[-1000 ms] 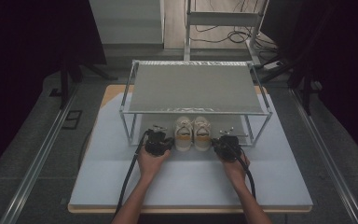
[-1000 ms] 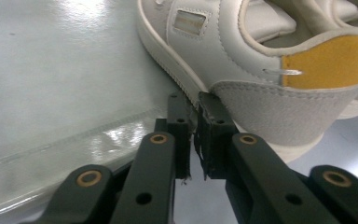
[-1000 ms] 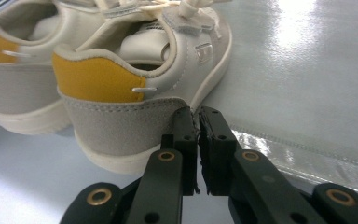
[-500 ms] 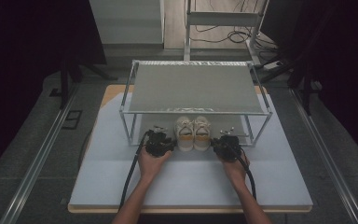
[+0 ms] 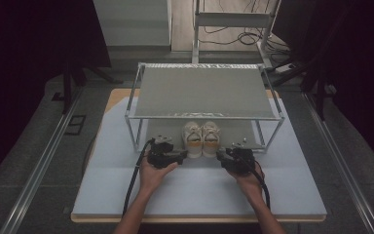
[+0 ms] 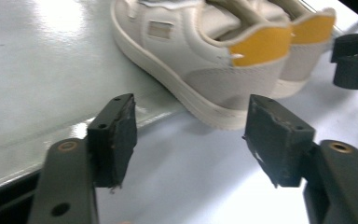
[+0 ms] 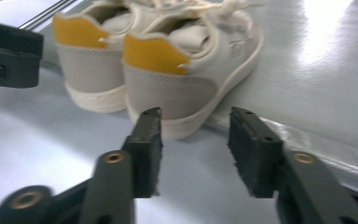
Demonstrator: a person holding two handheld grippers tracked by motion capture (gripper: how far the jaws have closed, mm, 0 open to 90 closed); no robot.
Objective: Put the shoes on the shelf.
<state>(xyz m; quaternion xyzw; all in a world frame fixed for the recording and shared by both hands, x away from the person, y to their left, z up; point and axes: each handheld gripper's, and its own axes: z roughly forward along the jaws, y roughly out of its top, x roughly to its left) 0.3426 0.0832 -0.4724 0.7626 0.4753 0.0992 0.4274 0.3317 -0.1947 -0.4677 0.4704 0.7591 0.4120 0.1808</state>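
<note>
The shoes stand side by side on the lower shelf of the rack, toes pointing away, their yellow-tabbed heels at the front edge and overhanging it slightly. In the left gripper view the left shoe sits just beyond the claw tips; in the right gripper view the right shoe does the same.

The left claw and right claw flank the heels, each just outside its shoe. Both have just been opening: the pads now stand apart with nothing between them, so the pair looks freshly let go and resting on its own.

To finish this release well, draw each claw straight back toward the person along the table, keeping the pads spread so no edge catches a heel or sole. Pull both away together and level; a sideways drift would nudge one shoe into the other and skew the pair. Stay low enough to pass under the top shelf's front rail. If the heels seem too far over the edge, a gentle push on each heel with the open tips should seat them deeper.
</note>
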